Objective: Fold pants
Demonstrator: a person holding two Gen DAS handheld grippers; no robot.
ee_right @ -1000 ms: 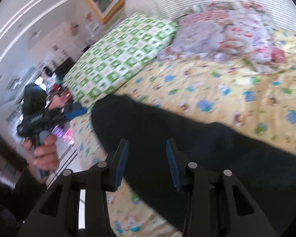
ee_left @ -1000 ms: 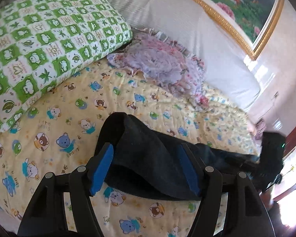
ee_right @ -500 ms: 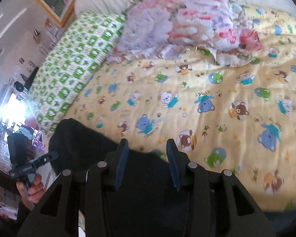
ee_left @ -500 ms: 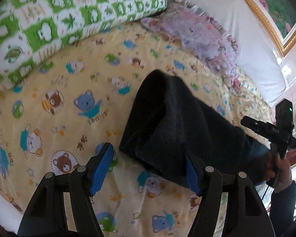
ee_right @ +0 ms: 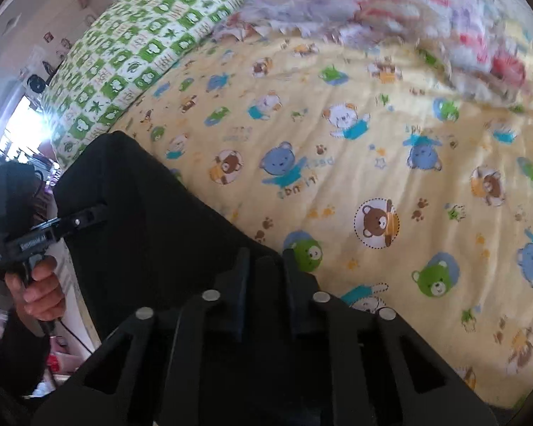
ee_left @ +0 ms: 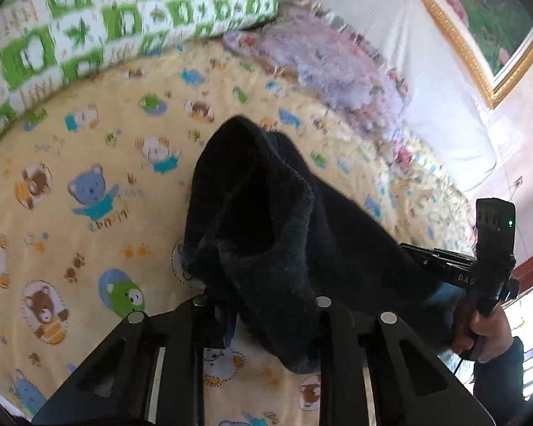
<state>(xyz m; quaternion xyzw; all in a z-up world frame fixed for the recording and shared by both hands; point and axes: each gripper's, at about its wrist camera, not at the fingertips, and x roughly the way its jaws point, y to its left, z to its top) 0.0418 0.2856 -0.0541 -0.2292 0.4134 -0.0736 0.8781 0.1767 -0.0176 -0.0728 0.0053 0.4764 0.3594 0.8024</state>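
Dark navy fleece pants (ee_left: 266, 213) lie across the yellow bear-print bed sheet (ee_left: 89, 177). My left gripper (ee_left: 263, 305) is shut on the near edge of the pants, the cloth bunched up between its fingers. My right gripper (ee_right: 263, 266) is shut on the pants (ee_right: 152, 234) at the other end, its fingers close together with dark cloth between them. Each gripper also shows in the other's view, the right one (ee_left: 440, 266) at the right, the left one (ee_right: 89, 216) at the left, both at the pants' edge.
A green-and-white checked pillow (ee_left: 89, 17) lies at the bed's head. A crumpled floral blanket (ee_left: 337, 71) lies beside it. A white headboard cushion (ee_left: 408, 53) and a gold-framed picture (ee_left: 479, 17) are behind. The bed's edge is near the left hand (ee_right: 39, 284).
Both grippers moved down onto the pants and shut on the cloth; both were open before. The near edge of the pants is now bunched and lifted.
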